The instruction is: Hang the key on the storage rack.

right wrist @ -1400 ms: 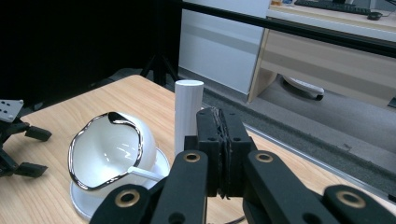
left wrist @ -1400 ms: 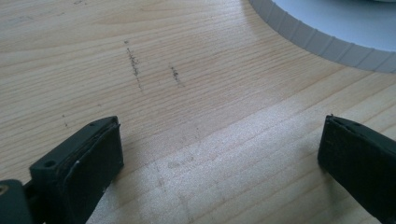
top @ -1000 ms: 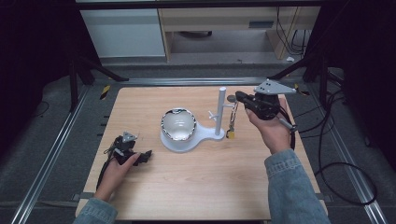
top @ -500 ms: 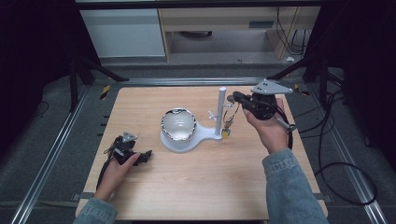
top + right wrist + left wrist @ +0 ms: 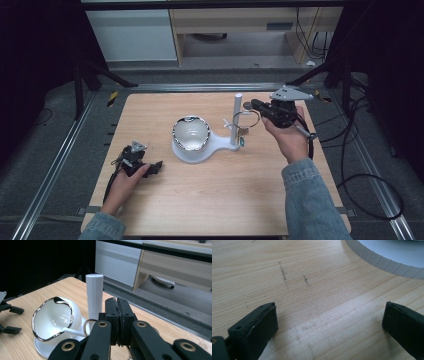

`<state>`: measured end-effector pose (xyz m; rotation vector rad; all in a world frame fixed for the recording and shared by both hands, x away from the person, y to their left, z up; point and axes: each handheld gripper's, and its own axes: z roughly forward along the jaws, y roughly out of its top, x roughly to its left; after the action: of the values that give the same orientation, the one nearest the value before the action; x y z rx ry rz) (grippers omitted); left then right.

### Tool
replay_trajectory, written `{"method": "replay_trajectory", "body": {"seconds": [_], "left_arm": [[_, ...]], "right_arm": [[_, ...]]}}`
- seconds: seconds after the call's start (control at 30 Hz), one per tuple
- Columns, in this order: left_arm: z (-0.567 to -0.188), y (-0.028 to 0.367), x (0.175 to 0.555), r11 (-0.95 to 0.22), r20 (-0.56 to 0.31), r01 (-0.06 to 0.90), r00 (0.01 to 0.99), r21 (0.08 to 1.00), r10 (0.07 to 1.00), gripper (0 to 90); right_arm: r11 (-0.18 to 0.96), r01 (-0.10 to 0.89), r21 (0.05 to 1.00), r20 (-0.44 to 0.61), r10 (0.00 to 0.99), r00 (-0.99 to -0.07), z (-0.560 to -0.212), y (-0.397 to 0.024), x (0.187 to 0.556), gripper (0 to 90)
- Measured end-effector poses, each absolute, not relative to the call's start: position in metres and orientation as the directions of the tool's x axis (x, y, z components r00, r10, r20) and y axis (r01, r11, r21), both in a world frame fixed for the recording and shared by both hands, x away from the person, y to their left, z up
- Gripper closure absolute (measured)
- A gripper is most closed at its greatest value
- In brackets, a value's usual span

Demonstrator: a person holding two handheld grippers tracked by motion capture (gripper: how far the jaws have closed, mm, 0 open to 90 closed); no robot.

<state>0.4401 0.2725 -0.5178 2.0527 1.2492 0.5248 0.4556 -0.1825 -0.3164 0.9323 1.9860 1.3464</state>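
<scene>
A white stand (image 5: 217, 145) sits mid-table with an upright post (image 5: 235, 117) and a white cup with a shiny rim (image 5: 190, 133) on its round base. My right gripper (image 5: 250, 106) is held level beside the post's top, jaws pressed together (image 5: 117, 303). A thin metal ring (image 5: 245, 121) with a small charm (image 5: 243, 135) hangs at its tip, apparently pinched there. In the right gripper view, the ring (image 5: 86, 326) curves in front of the post (image 5: 94, 295), near a white peg (image 5: 72, 332). My left gripper (image 5: 156, 167) rests on the table left of the stand, its jaws (image 5: 329, 315) wide apart over bare wood.
The wooden table (image 5: 215, 200) is framed by metal rails. Cables (image 5: 360, 175) trail off its right side onto the dark floor. Cabinets (image 5: 135, 35) stand behind the far edge. The ribbed edge of the stand's base (image 5: 384, 262) lies just ahead of my left gripper.
My right gripper has shifted only slightly beside the post, with the ring staying at its tip. The left hand and gripper have not moved.
</scene>
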Motion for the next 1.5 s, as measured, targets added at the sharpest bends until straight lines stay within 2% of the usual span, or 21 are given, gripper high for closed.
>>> {"method": "replay_trajectory", "body": {"seconds": [0.97, 1.3, 1.5], "left_arm": [[-0.518, 0.273, 0.440, -0.318, -0.004, 0.618, 0.461, 0.719, 0.887, 0.0], [-0.518, 0.273, 0.440, -0.318, -0.004, 0.618, 0.461, 0.719, 0.887, 0.0], [-0.518, 0.273, 0.440, -0.321, -0.002, 0.617, 0.462, 0.719, 0.887, 0.0]], "right_arm": [[0.212, 0.348, 0.913, 0.031, 0.816, -0.577, -0.359, -0.200, 0.467, 86.5], [0.217, 0.358, 0.908, 0.021, 0.831, -0.556, -0.364, -0.205, 0.466, 68.9], [0.223, 0.354, 0.908, -0.002, 0.849, -0.528, -0.365, -0.208, 0.465, 47.1]]}}
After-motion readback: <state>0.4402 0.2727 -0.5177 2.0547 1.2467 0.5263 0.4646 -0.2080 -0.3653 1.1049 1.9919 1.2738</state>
